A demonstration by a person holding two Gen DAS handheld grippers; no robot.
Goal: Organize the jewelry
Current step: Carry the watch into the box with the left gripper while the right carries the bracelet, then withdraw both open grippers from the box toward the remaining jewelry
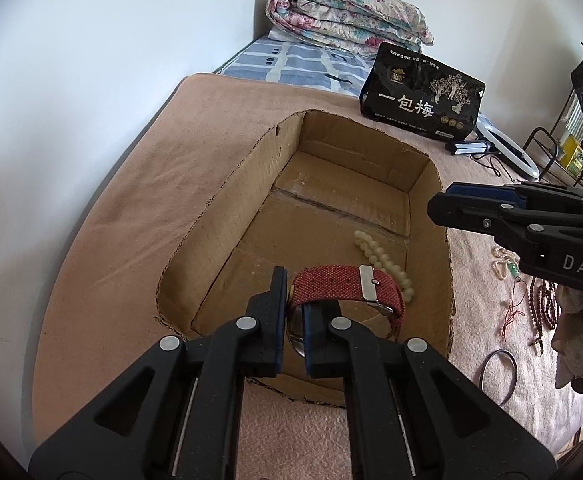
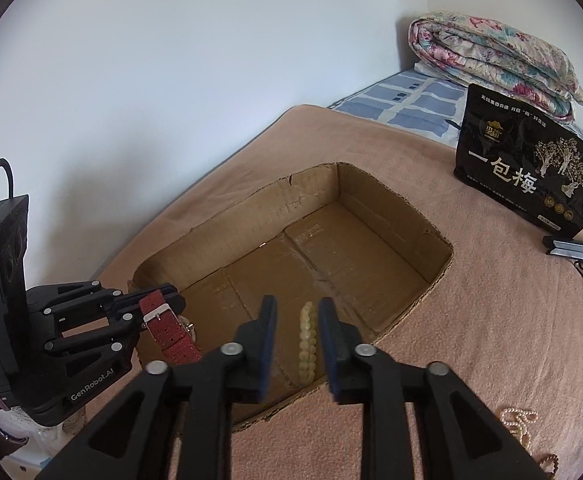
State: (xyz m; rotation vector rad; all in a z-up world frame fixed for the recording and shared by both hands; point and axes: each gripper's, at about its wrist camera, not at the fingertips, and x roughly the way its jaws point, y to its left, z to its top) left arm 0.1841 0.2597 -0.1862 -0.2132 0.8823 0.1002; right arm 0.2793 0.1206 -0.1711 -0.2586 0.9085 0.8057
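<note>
Left gripper (image 1: 294,312) closed narrowly on the case of a red woven-strap wristwatch (image 1: 347,288), pads against the metal body, strap looped out ahead with its steel buckle uppermost. Held low over the near end of the open brown cardboard box (image 1: 227,184), not yet released. Right gripper (image 2: 297,336) parted, nothing pressed between the pads; seen through the gap, a pale cream beaded bracelet (image 2: 306,344) lying on the box floor by the near wall. Judged as already deposited there.

Further out, on the pink-beige blanket (image 1: 123,216) to the right of the box: a dark reddish-brown bead strand (image 1: 545,304), a thin dark bangle (image 1: 497,374), a small trinket on red cord (image 1: 511,312), and a whitish pearl-like strand (image 2: 519,420) near the right gripper. All still outside the box.

Progress judged as early: one piece in, the watch about to follow, several pieces left on the blanket. Beyond the box, a black printed snack bag (image 1: 421,96) standing upright, and a folded floral quilt (image 1: 347,14) against the wall.
</note>
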